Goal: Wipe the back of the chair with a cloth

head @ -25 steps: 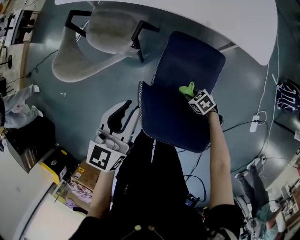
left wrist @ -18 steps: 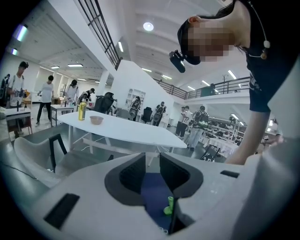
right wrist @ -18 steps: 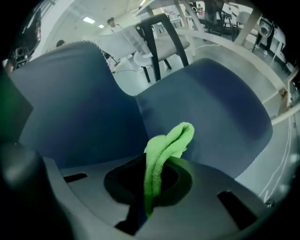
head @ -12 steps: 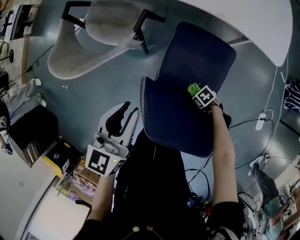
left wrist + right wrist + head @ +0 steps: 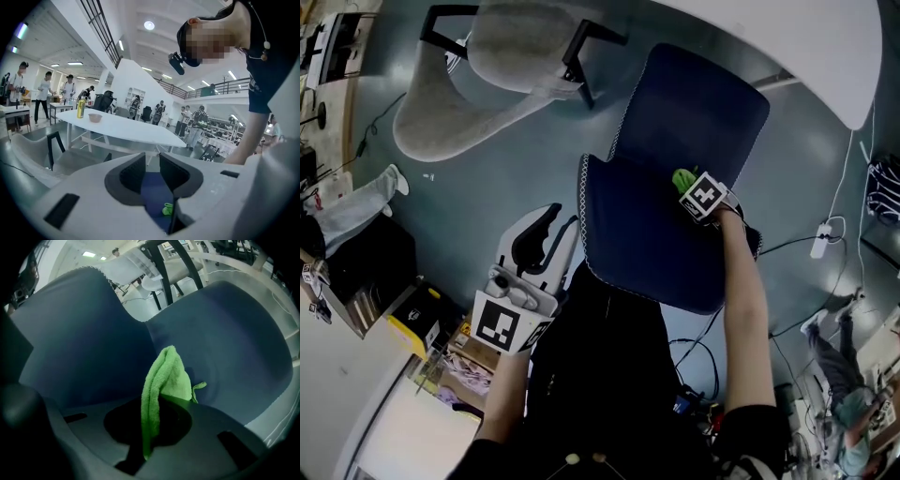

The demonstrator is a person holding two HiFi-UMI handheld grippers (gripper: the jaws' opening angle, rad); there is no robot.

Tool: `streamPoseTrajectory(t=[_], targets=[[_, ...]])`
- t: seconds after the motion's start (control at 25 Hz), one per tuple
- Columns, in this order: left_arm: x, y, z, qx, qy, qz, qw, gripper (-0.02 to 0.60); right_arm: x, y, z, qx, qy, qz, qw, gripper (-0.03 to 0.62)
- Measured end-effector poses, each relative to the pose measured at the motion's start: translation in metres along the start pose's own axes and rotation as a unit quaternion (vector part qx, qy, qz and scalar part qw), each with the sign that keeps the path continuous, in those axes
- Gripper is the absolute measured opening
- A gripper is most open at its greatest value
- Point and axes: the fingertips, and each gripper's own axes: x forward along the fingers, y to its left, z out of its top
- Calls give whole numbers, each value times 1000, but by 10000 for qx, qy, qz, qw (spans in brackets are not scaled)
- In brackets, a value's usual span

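The green cloth (image 5: 164,380) is pinched between the closed jaws of the right tool (image 5: 150,427), and its free end stands up out of them. From the head view this tool (image 5: 689,185) is on the front side of the dark blue chair (image 5: 642,239). There the cloth (image 5: 682,177) sits near the fold where the back and the seat meet, but I cannot tell if it touches the fabric. The left tool (image 5: 539,230) is low beside the chair, to its left and apart from it. Its jaws stand apart with nothing held between them. In the left gripper view, the gap of that tool (image 5: 152,172) shows only a strip of the blue chair and the cloth, far behind.

The chair stands on a grey-blue floor (image 5: 478,197), with thin cables and a white power strip (image 5: 818,242) lying to the right. A long white worktop (image 5: 117,129) carries a yellow bottle (image 5: 81,108) and a small bowl (image 5: 95,117). Behind it the room is a large bright hall with several people standing.

I count one cloth, two tools, and two chairs: the blue one and a pale grey chair (image 5: 502,42) with black legs.
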Motion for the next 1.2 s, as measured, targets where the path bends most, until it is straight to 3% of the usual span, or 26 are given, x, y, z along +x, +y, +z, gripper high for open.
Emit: streamPoseTrajectory(t=[0.28, 1.2], targets=[[-2, -3, 1, 39, 60, -25, 10000, 97, -16, 19, 3, -391, -98, -23, 9992, 18], [3, -32, 44, 168, -317, -385, 9986, 97, -100, 109, 10, -673, -930, 294, 9930, 18]])
